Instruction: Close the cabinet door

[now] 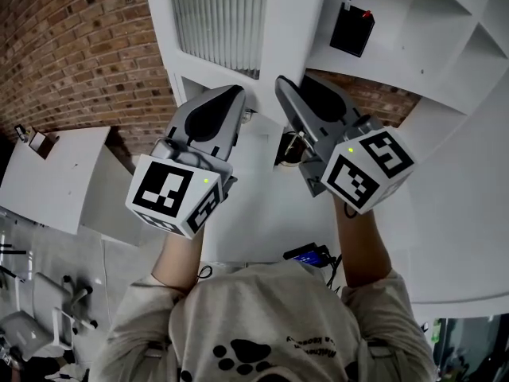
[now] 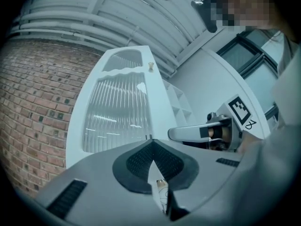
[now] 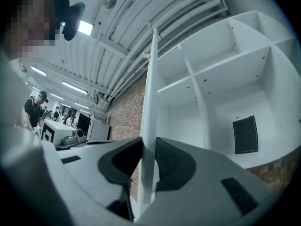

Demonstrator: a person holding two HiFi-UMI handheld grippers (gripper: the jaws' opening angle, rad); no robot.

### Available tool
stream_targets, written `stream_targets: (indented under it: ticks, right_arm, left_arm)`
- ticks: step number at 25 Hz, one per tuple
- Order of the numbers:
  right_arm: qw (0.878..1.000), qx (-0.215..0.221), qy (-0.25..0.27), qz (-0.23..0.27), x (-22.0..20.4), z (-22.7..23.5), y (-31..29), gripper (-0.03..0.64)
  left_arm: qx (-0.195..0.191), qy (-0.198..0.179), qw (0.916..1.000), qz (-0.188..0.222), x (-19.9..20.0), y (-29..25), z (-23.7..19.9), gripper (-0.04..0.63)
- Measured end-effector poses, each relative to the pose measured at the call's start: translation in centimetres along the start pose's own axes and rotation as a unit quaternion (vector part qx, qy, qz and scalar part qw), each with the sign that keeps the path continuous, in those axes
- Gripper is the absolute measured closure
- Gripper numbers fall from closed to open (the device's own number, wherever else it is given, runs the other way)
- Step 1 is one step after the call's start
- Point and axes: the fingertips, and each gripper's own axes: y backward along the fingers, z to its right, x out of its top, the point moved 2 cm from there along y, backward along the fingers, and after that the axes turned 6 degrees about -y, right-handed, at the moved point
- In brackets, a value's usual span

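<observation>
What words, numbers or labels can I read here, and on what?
No text reads clearly.
Sweatshirt: a small line of print beside the paw prints, too blurred to read.
Marker cubes: black-and-white square patterns, no words.
Blue-lit screen: too small to read.

Left gripper [image 1: 237, 95] and right gripper [image 1: 283, 84] are both raised side by side, tips at the lower edge of the white cabinet door [image 1: 280, 22]. The door has a ribbed glass panel [image 1: 219, 14]. The marker cubes face the camera (green light on each). Jaw gap not readable from this angle. Open white shelves [image 1: 445, 54] to the right, with a black box [image 1: 352, 29] upright near a shelf's back edge. Brick wall [image 1: 79, 54] on the left, white table [image 1: 56, 177] below it. Grey sweatshirt [image 1: 262, 325] with a paw print at the bottom, and a small blue device [image 1: 306, 255] just above it.
</observation>
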Motion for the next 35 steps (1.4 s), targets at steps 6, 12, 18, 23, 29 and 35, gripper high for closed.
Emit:
stream_targets:
  ticks: [6, 12, 18, 23, 29, 35]
  right_arm:
    - [0.999, 0.032, -0.008, -0.003, 0.2, 1.9, -0.4, 0.524]
    - [0.998, 0.058, -0.014, -0.005, 0.2, 3.5, -0.9, 0.523]
    - [0.997, 0.076, -0.013, -0.008, 0.1, 5.0, -1.5, 0.522]
    - [0.996, 0.088, -0.012, -0.01, 0.1, 5.9, -1.9, 0.52]
    - [0.995, 0.099, -0.01, -0.012, 0.0, 7.0, -2.4, 0.518]
    - [0.994, 0.109, -0.007, -0.01, -0.1, 8.4, -3.0, 0.512]
  left_arm:
    - [0.026, -0.001, 0.9996, -0.008, -0.5, -1.8, 0.0, 0.588]
    - [0.045, -0.001, 0.9988, -0.02, -1.5, -3.1, 0.2, 0.588]
    - [0.057, -0.004, 0.9981, -0.022, -1.9, -4.6, 0.1, 0.588]
    - [0.054, -0.005, 0.9983, -0.024, -2.2, -6.3, 0.6, 0.588]
    - [0.048, -0.007, 0.9985, -0.028, -2.8, -8.1, 0.9, 0.588]
    - [0.045, -0.007, 0.9984, -0.034, -3.3, -9.6, 0.9, 0.588]
